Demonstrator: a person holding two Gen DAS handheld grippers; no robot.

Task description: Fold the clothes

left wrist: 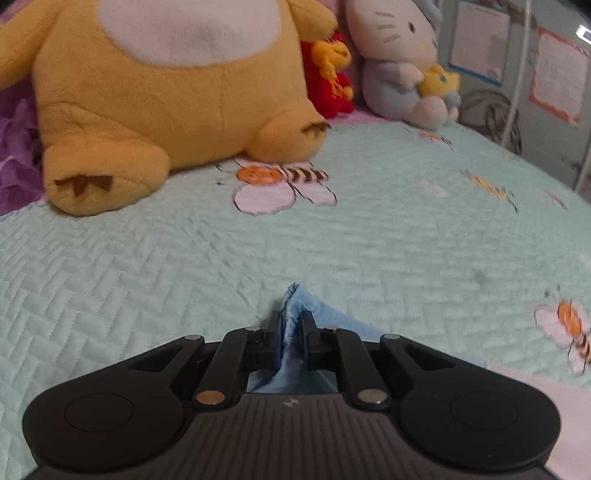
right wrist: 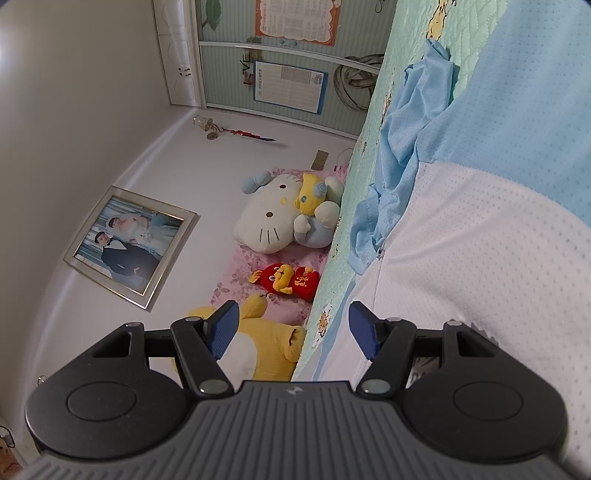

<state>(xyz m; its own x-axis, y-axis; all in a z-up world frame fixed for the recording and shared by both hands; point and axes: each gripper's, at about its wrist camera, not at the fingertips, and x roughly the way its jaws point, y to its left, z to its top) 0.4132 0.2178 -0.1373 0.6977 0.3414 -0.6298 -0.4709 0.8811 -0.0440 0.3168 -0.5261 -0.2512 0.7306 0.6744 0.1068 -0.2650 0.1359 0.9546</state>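
The left gripper point(left wrist: 291, 332) is pressed together on a bunched fold of the light-blue garment point(left wrist: 295, 306); the cloth rises in a peak between the two fingers and trails back beneath the gripper body. In the left wrist view the garment's edge runs off to the lower right over the mint quilted bedspread point(left wrist: 369, 240), which carries a bee print. The right gripper point(right wrist: 293, 332) is spread wide — its blue ribbed pads point(right wrist: 221, 332) stand well apart with nothing between them. The right wrist view is rolled to one side: the garment point(right wrist: 417, 122), light blue with a white mesh panel point(right wrist: 480, 258), lies crumpled on the bedspread point(right wrist: 476, 22) and fills the right half of the frame. At the head of the bed sit a large yellow plush point(left wrist: 166, 92), a small red plush point(left wrist: 328, 77) and a white cat plush point(left wrist: 402, 59), side by side. A framed photograph point(right wrist: 129, 245) hangs on the white wall.
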